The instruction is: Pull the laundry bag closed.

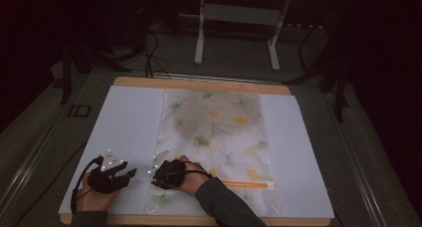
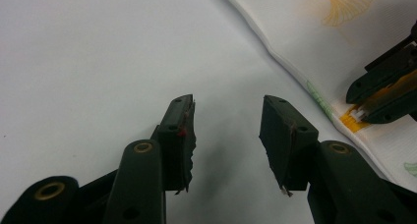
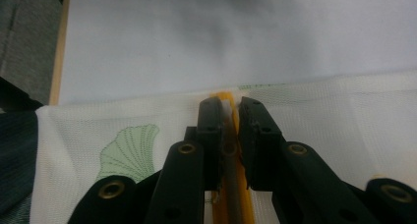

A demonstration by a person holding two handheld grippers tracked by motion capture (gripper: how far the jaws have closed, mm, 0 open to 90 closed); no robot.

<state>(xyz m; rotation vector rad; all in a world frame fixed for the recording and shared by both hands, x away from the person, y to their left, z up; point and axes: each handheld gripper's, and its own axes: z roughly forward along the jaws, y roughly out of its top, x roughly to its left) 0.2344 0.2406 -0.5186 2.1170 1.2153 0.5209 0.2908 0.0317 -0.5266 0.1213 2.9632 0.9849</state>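
While the right gripper point(image 3: 229, 108) pinched the pouch's point(image 1: 214, 122) zipper point(image 3: 227, 150) and the left gripper point(image 2: 226, 135) hung open, the slider could slip

Room is kept dim; far part and both sides are lost in near-black. A wooden board point(image 1: 199, 82), seen at its far edge & near edge, is covered w/ a white sheet point(image 1: 129, 122), lit brighter than the rest. Grey floor point(image 1: 234, 62) is seen beyond the board. A white metal stand point(image 1: 236, 18) w/ two legs is placed at the back, centre. Black cables point(image 1: 152, 53) are strewn on the floor at back left, near dark frame legs point(image 1: 67, 72). More dark legs point(image 1: 341, 87) are seen at right.
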